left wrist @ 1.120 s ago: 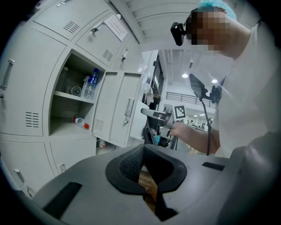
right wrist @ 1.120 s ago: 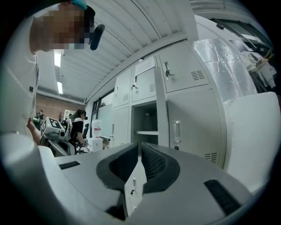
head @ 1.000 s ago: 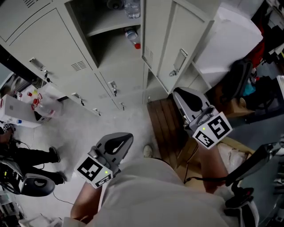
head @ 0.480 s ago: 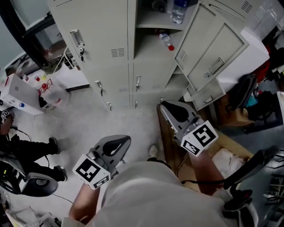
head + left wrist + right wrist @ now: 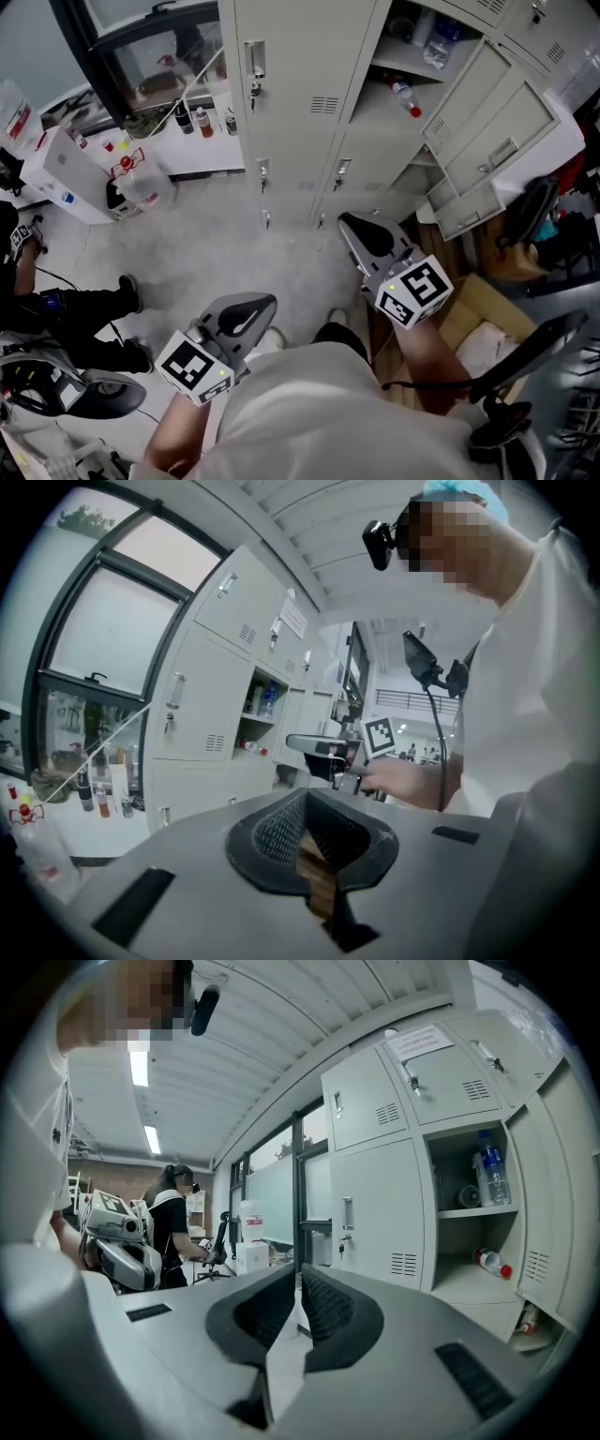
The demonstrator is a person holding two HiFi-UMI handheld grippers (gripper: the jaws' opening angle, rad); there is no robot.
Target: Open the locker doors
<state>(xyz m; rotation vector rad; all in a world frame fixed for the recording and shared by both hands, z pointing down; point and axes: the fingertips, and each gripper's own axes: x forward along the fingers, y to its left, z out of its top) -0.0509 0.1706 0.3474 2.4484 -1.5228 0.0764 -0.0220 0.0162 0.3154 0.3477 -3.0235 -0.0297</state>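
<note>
Right now both your grippers hang in front of your chest, well short of the lockers (image 5: 300, 56) and touching none of them.

- Left gripper (image 5: 262, 302): in the left gripper view the pads (image 5: 279, 827) meet at their far end. Clenched, nothing between them.
- Right gripper (image 5: 352, 225): in the right gripper view the pads (image 5: 323, 1305) are drawn together to a thin slit. Clenched too, empty.
- Locker bank: it stands ahead of you across bare grey floor (image 5: 216, 253).
- Closed doors: the tall door (image 5: 281, 75) in the left column is shut, latch handle near its left edge. The two small doors (image 5: 281, 173) at the bottom are also shut.
- Open doors: on the right, two doors (image 5: 492, 131) stand swung wide.
- Open compartment (image 5: 469, 1232): one clear bottle (image 5: 487, 1168) stands upright on the upper shelf. A second bottle (image 5: 401, 94) with a red cap lies on its side on the shelf below.
- Off to your left: a person in dark clothes (image 5: 80, 309), near a low white counter (image 5: 187, 155) carrying small bottles.
</note>
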